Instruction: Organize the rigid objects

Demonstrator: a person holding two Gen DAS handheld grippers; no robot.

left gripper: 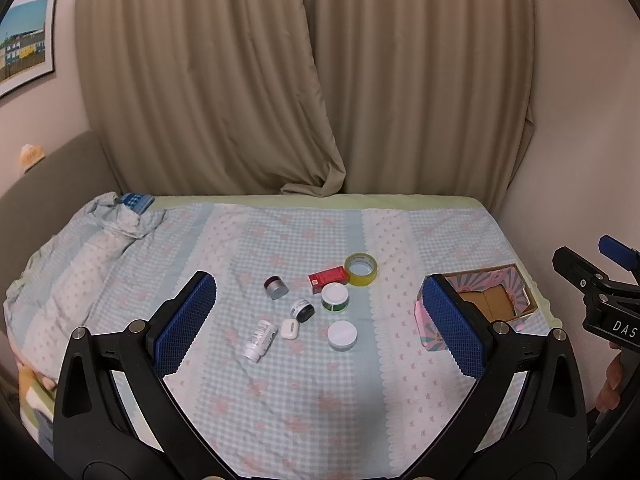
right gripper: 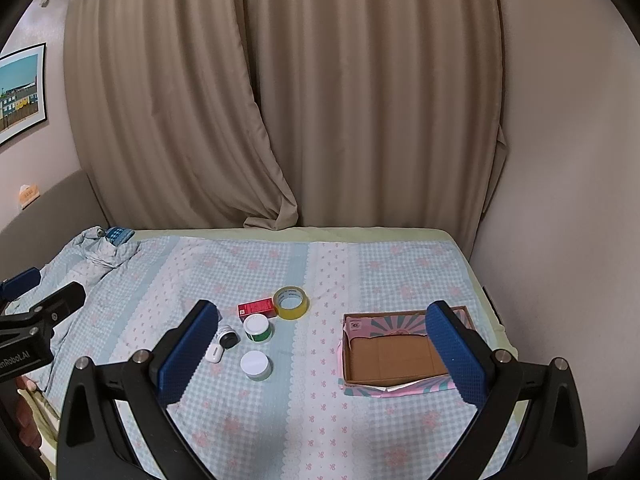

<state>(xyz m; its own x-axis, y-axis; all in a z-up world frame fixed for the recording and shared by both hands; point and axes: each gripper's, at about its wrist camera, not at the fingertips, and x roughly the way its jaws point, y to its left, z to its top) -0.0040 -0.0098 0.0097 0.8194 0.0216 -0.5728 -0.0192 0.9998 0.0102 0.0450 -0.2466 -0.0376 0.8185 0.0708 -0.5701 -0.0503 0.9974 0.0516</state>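
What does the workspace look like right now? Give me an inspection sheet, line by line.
Surface: bed under a blue checked sheet with pink flowers; bunched at the far left.
Job's things: tape roll, red box, green jar, white-lidded jar, silver jar, black-capped bottle, white earbud case and white bottle lying loose in a cluster; cardboard box to their right, nothing seen inside.
Clutter: blue patterned item at the far left corner.
Grippers: left claw open, holding nothing; right claw open, holding nothing.
Cables: nothing seen.
Surroundings: beige curtains, framed picture on the left wall.
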